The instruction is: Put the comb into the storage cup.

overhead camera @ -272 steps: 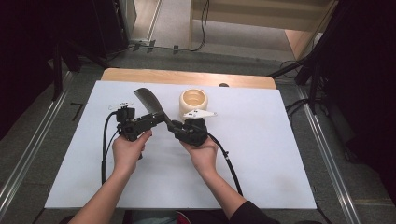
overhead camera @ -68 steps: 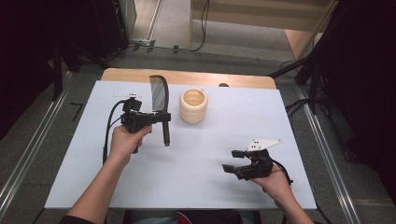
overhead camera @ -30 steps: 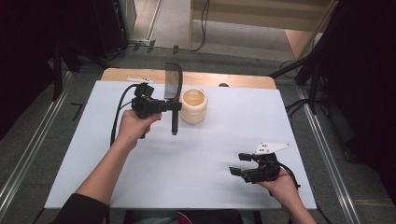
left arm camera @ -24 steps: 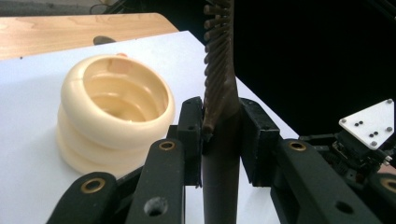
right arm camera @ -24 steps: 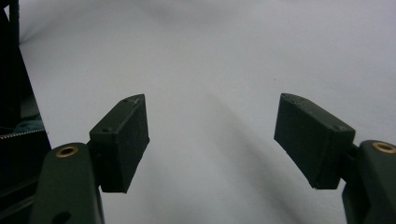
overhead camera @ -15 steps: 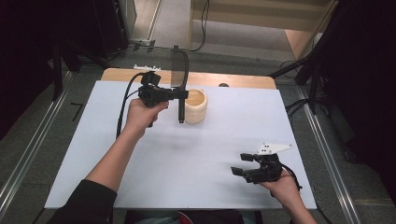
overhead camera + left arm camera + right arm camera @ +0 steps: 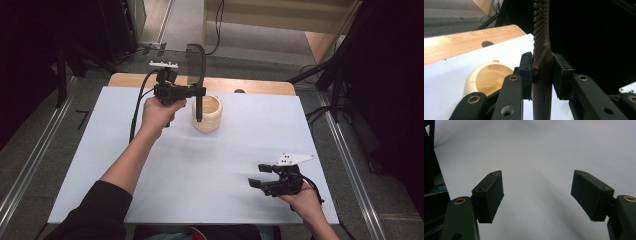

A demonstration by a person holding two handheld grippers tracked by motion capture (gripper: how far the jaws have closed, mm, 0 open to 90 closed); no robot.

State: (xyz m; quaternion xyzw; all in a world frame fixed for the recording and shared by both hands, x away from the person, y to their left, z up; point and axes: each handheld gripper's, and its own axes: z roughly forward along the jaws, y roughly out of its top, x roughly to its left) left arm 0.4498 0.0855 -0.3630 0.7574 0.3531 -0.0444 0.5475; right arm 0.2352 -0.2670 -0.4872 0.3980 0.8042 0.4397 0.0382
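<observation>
High view: we are holding the brush [image 7: 199, 75] upright in our left gripper [image 7: 198, 93], fingers clamped on its handle, just above the cup [image 7: 208, 113], while our right gripper [image 7: 260, 179] is resting released.

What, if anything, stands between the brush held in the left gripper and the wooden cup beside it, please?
Nothing visible does. The left gripper is clamped on the brush, held upright with its handle end just in front of the wooden cup.

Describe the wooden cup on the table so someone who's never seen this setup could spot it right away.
Start at the white table and look to its far half, just before the bare wooden strip. The wooden cup stands there, beside the left gripper, which holds a dark slotted utensil upright. It is the table's one pale, round, open-topped thing.
</observation>
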